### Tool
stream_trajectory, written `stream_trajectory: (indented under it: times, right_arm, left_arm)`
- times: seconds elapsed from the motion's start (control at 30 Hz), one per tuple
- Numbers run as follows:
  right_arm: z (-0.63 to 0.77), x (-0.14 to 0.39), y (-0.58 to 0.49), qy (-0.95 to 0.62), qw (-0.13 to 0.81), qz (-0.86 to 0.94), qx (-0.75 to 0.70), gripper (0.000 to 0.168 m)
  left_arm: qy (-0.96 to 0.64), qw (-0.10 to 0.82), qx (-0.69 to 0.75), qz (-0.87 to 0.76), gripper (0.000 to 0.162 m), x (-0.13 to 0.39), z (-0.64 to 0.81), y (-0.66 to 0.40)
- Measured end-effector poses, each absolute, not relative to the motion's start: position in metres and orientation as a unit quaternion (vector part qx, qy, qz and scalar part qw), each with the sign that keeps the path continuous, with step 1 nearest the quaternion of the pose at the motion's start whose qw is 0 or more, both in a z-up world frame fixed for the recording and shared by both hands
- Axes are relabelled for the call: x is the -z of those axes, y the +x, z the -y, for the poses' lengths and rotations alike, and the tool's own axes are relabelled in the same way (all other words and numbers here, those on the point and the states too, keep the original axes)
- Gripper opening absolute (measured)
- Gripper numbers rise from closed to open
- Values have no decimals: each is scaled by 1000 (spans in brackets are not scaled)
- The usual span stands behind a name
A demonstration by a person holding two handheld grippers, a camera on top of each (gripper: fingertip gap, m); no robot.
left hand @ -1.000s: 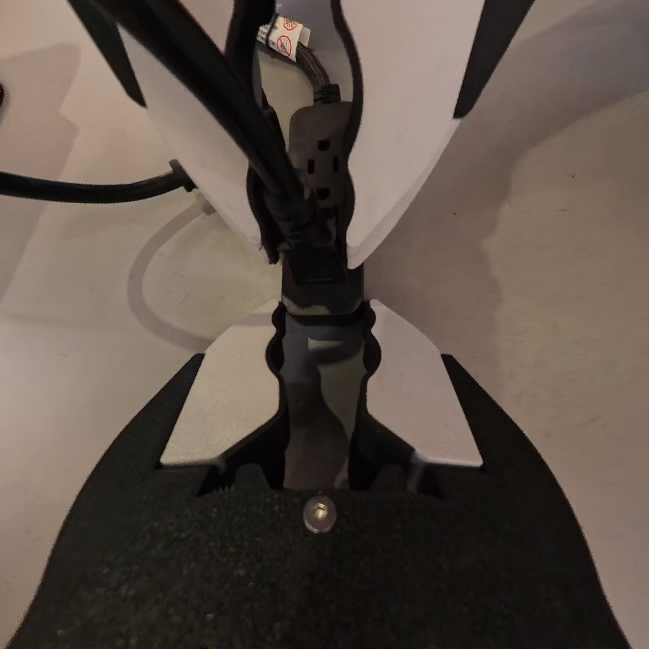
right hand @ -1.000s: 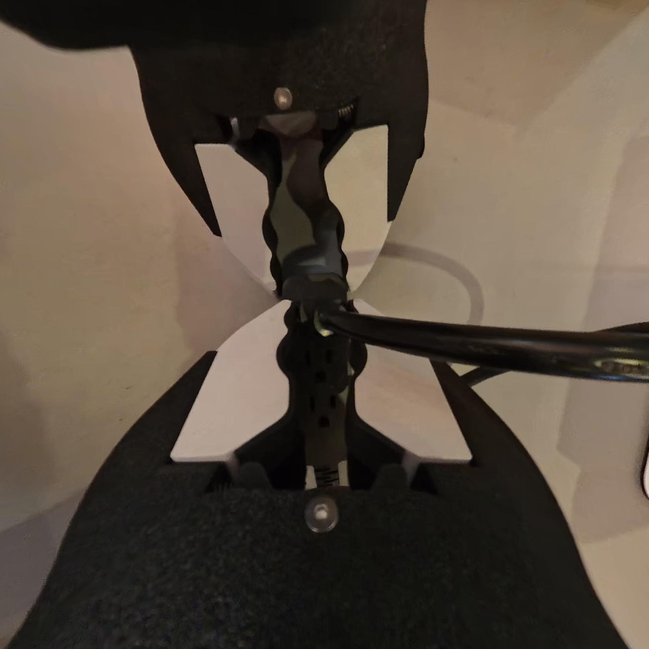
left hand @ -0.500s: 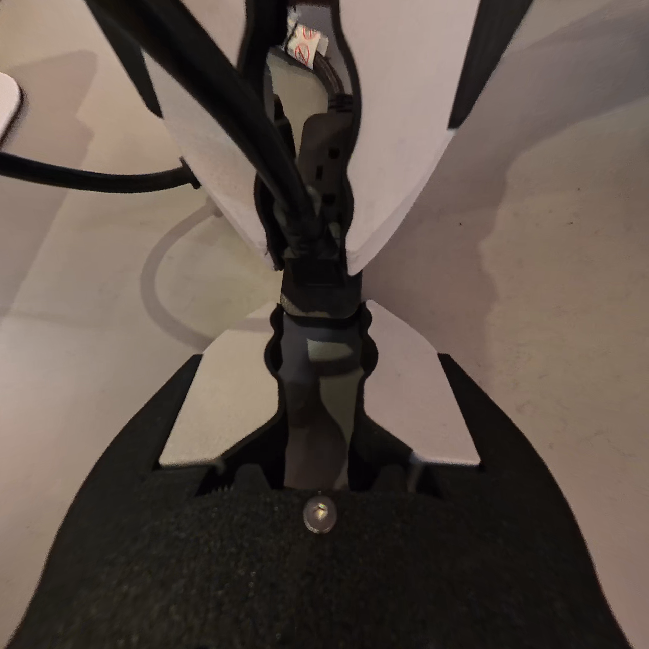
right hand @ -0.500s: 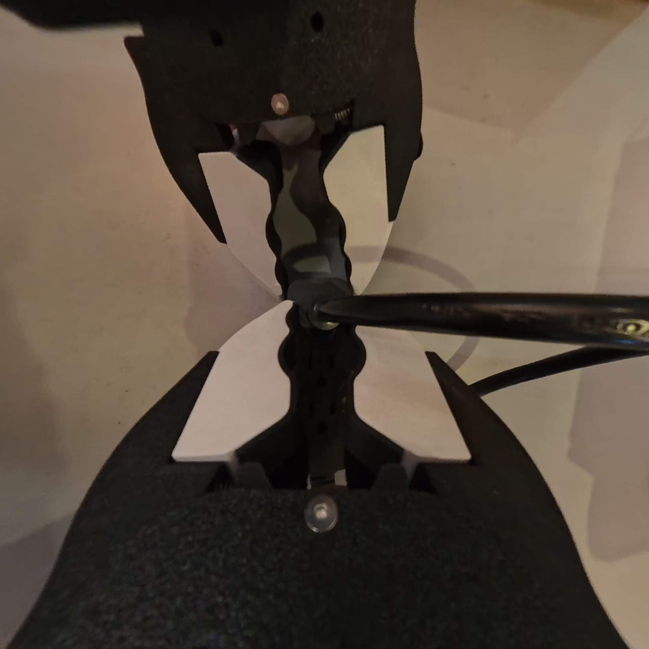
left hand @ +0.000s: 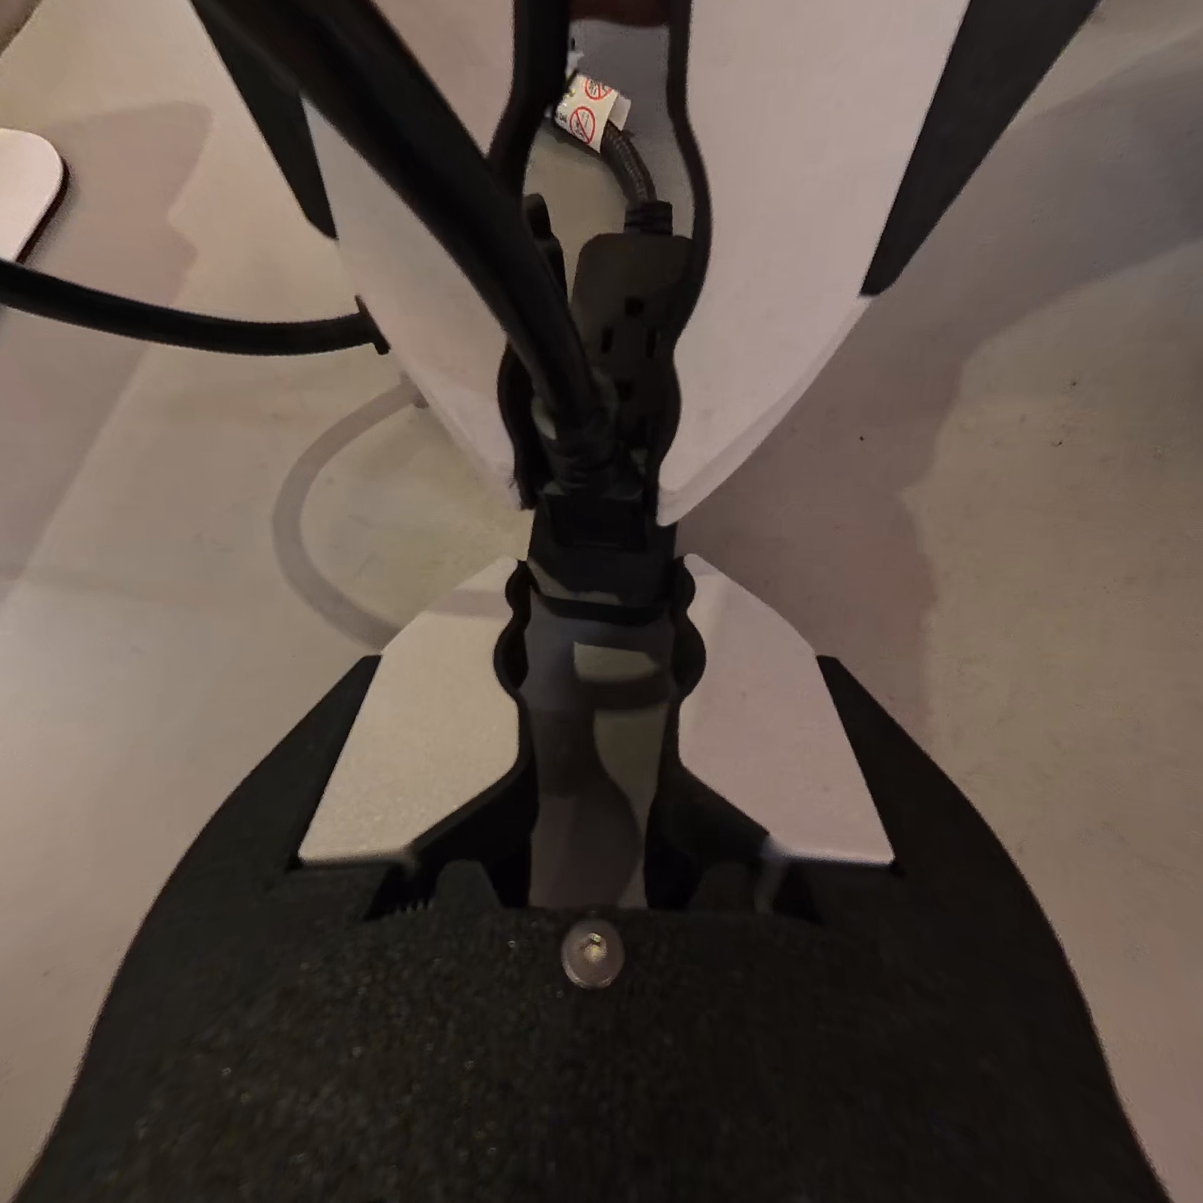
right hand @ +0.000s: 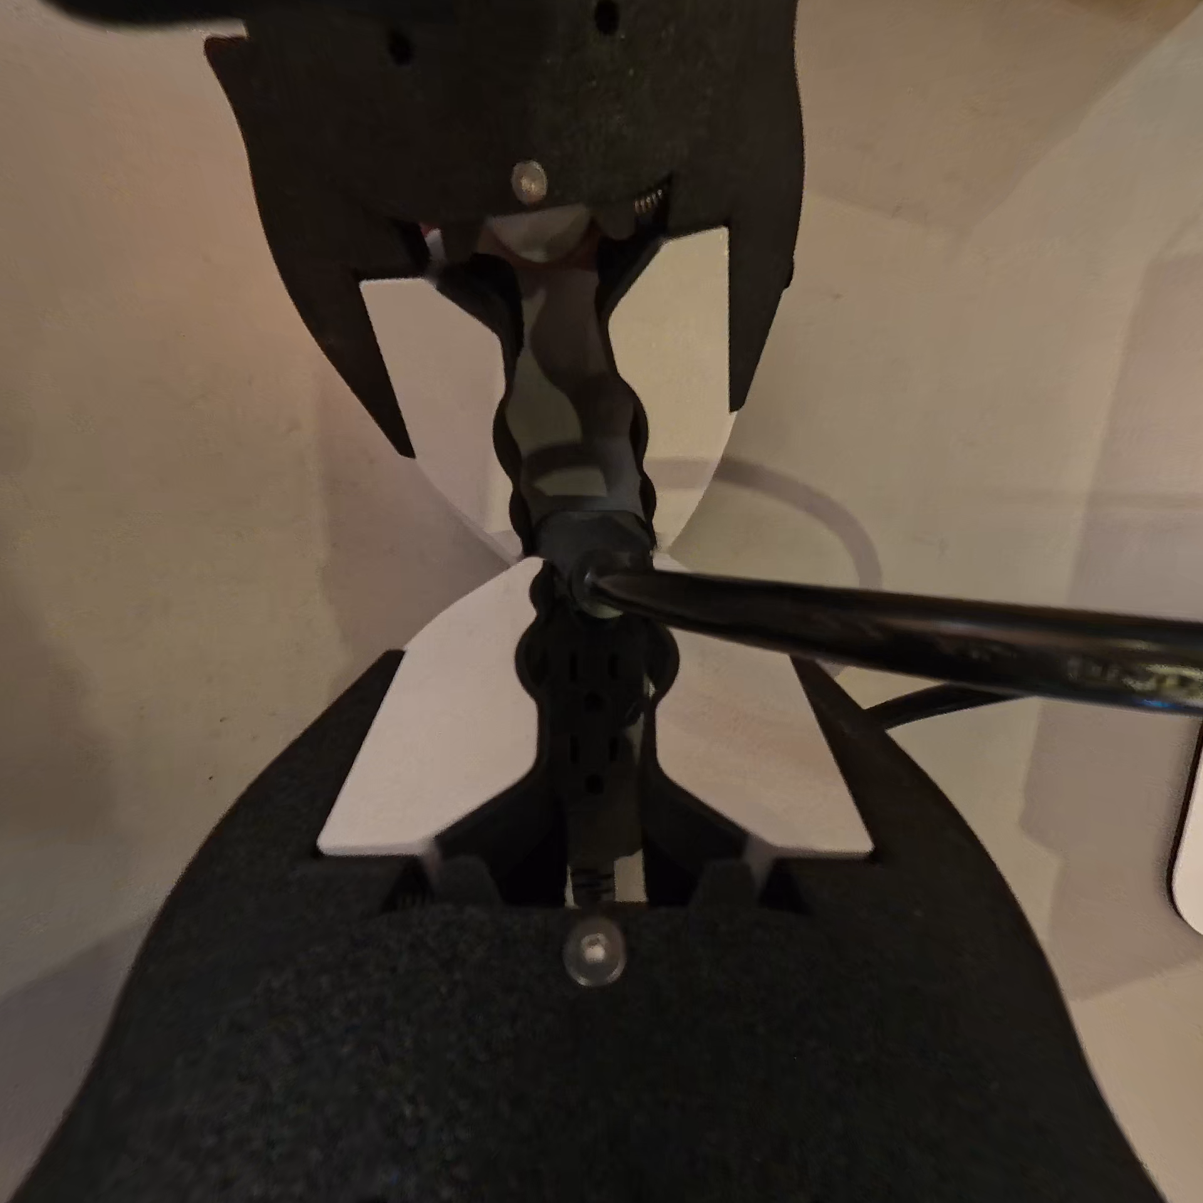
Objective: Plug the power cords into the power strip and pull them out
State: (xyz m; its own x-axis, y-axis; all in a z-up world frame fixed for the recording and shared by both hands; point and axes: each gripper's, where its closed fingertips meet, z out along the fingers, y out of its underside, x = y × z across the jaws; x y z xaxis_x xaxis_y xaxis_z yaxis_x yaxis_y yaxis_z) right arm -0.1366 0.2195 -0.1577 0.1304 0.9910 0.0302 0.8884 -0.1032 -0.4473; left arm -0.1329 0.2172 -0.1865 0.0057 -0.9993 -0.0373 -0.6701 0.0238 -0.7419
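Little has shifted since the earlier frames: both grippers hold the same nose-to-nose pose, and the thick cord now angles slightly lower across the right wrist view.

Left gripper (left hand: 595, 566), lower centre of its view, is clamped on a camouflage-patterned plug body (left hand: 589, 703). The plug's black front end sits between the tips of the two grippers.

Right gripper (right hand: 595, 579), lower centre of its own view, is closed around the black power strip (right hand: 592, 703), outlet face up; free sockets show behind the tips. In the left wrist view the strip sits at upper centre, with a tagged braided lead leaving its far end.

Black cord (right hand: 911, 625) leaves the junction and runs to the right edge of the frame. Pale counter (left hand: 976, 586) lies beneath; a white object (right hand: 1188, 840) sits at right edge.

Judgement: the step is at the socket junction; whether seated or parting cannot be told, since the prongs are hidden. To do it well, keep plug and strip on one axis, move straight without rocking, hold the strip firm, and keep cord slack clear.
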Motion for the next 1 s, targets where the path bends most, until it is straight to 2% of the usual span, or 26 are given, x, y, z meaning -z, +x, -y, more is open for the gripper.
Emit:
stream_trajectory:
  times: [0.1,0.3,0.4,0.5,0.83,1.0]
  right_arm:
    - [-221,157,-137,-724,189,650,-130,29]
    - [-219,159,-139,-721,193,648,-156,25]
    - [-219,159,-140,-722,201,643,-159,25]
    - [-218,159,-140,-724,205,639,-158,25]
    - [-219,159,-138,-719,209,651,-126,26]
    - [-217,159,-134,-715,180,666,-115,25]
  left_arm:
    - [-643,298,277,-649,40,186,-217,-133]
    - [-639,306,293,-642,40,181,-217,-133]
    - [-643,307,315,-626,46,175,-219,-133]
    - [-637,306,314,-633,39,176,-217,-132]
    - [-637,312,308,-634,39,177,-217,-131]
    - [-628,315,304,-643,39,177,-215,-130]
